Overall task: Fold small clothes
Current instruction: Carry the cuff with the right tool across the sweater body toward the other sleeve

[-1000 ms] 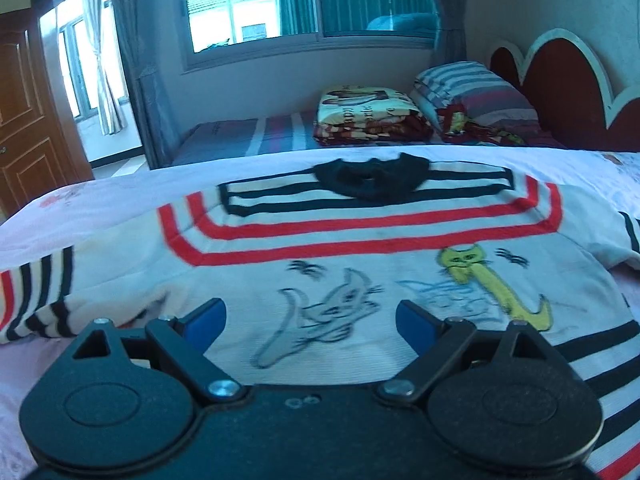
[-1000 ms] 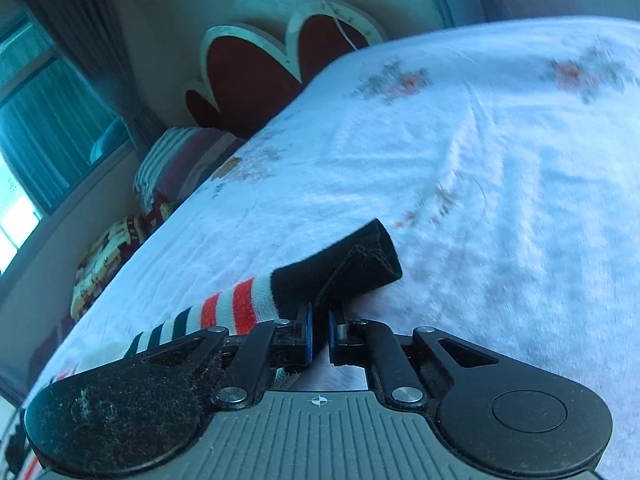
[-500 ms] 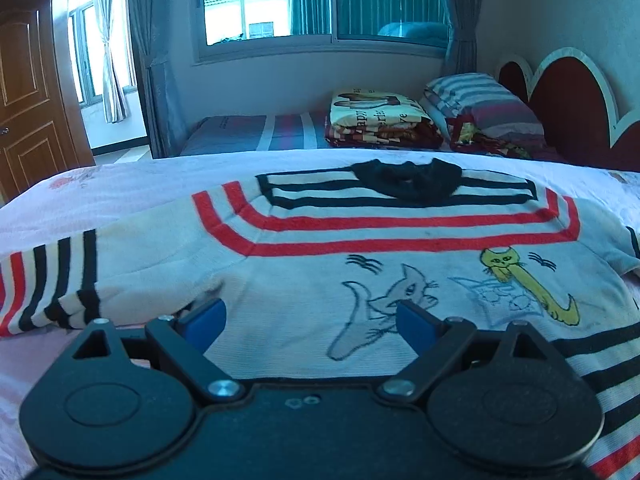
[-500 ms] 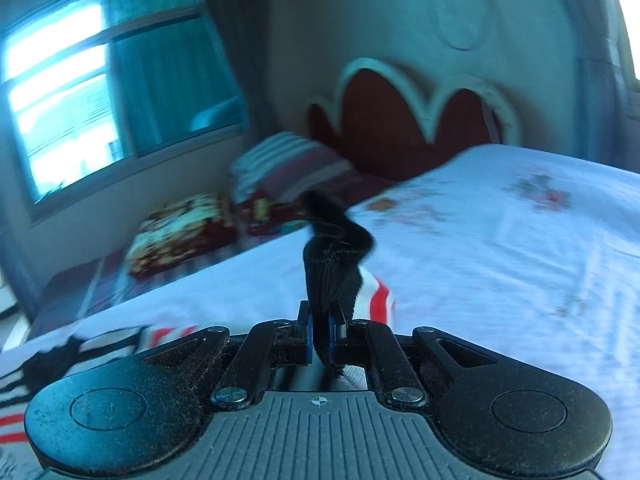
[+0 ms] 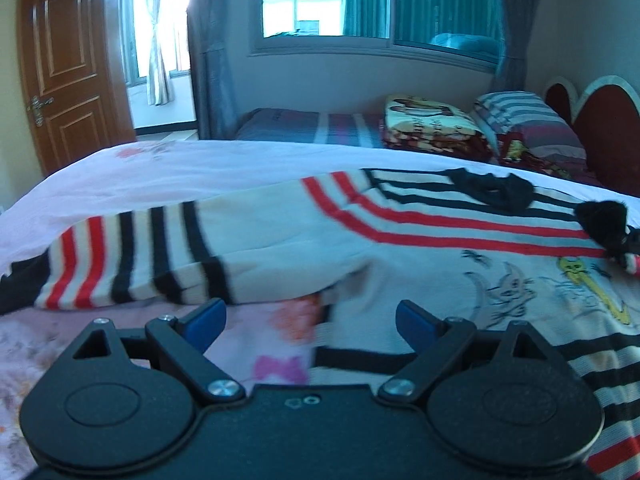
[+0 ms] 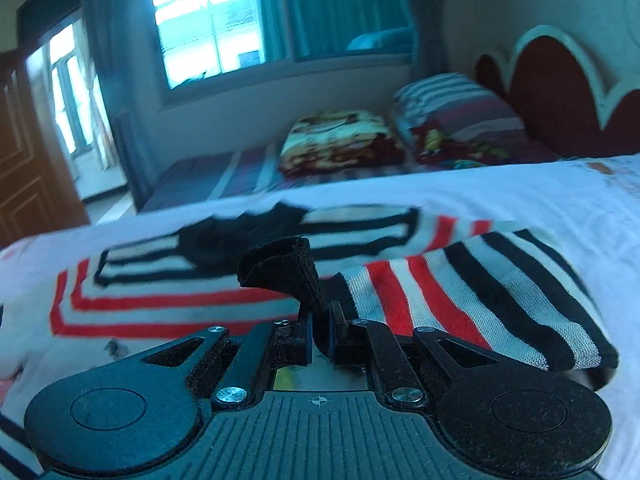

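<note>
Sweater spread on the bed, left tongs wide open above its hem

The left tongs (image 5: 311,322) sit at 6 o'clock, blue pads apart, nothing between them but the pink floral sheet (image 5: 280,354) and the sweater's (image 5: 400,248) edge. The white sweater, striped red and black with cat drawings, runs from 9 to 3 o'clock; its striped sleeve (image 5: 132,256) lies out toward 9. A black cuff (image 5: 602,220) shows at 3. A door (image 5: 64,68) stands at 10, a window (image 5: 320,0) at 12, pillows (image 5: 528,124) at 2.
</note>
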A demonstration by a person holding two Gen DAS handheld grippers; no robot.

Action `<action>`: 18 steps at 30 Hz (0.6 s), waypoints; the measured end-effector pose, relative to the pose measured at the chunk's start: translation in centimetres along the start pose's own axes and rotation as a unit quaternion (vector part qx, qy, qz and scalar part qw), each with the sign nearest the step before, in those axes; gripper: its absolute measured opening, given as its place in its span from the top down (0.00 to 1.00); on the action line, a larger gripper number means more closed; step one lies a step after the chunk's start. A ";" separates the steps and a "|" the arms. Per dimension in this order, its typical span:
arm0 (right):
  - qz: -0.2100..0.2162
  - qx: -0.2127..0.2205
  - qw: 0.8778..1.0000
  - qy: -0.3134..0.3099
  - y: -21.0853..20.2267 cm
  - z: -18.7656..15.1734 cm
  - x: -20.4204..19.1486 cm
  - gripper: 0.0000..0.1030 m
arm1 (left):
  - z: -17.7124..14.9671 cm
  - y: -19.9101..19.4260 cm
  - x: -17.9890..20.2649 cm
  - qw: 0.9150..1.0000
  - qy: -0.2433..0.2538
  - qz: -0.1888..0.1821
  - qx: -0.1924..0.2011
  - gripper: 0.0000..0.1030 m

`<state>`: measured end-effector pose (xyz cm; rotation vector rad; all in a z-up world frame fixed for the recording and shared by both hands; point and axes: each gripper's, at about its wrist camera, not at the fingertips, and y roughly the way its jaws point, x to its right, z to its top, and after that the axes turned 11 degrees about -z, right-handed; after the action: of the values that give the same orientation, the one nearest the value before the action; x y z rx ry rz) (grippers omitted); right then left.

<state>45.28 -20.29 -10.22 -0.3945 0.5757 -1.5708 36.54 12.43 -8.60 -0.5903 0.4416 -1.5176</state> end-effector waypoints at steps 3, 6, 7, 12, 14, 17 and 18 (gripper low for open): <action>0.016 -0.018 0.999 -0.021 1.2 -1.5 -3.1 0.94 | -0.1 -0.3 -1.5 1.000 -0.008 0.004 -0.003 0.12; 0.020 -0.027 0.999 -0.038 2.1 -2.6 -4.6 0.92 | 0.0 -0.4 -2.4 1.000 -0.014 0.001 -0.002 0.12; 0.025 -0.019 0.998 -0.050 1.9 -3.3 -5.2 0.74 | 0.1 -0.5 -2.5 1.000 -0.016 -0.002 -0.001 0.12; 0.042 0.022 0.994 -0.103 -0.3 -4.5 -6.2 0.43 | 1.1 0.3 -2.0 0.998 -0.039 -0.041 0.002 0.12; 0.034 0.022 0.997 -0.069 -0.9 -4.6 -5.1 0.43 | 1.7 1.1 -1.0 0.996 -0.051 -0.077 0.001 0.16; 0.017 0.026 0.999 -0.022 -1.8 -4.4 -2.7 0.58 | 2.5 2.9 1.4 0.985 -0.068 -0.156 -0.009 0.32; 0.008 0.025 1.000 -0.012 -1.9 -4.4 -2.0 0.64 | 2.7 3.6 2.5 0.982 -0.070 -0.174 -0.013 0.35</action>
<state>41.33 -17.71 -12.50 -0.3684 0.5193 -1.5596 41.06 10.02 -8.45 -0.8217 0.2591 -1.7892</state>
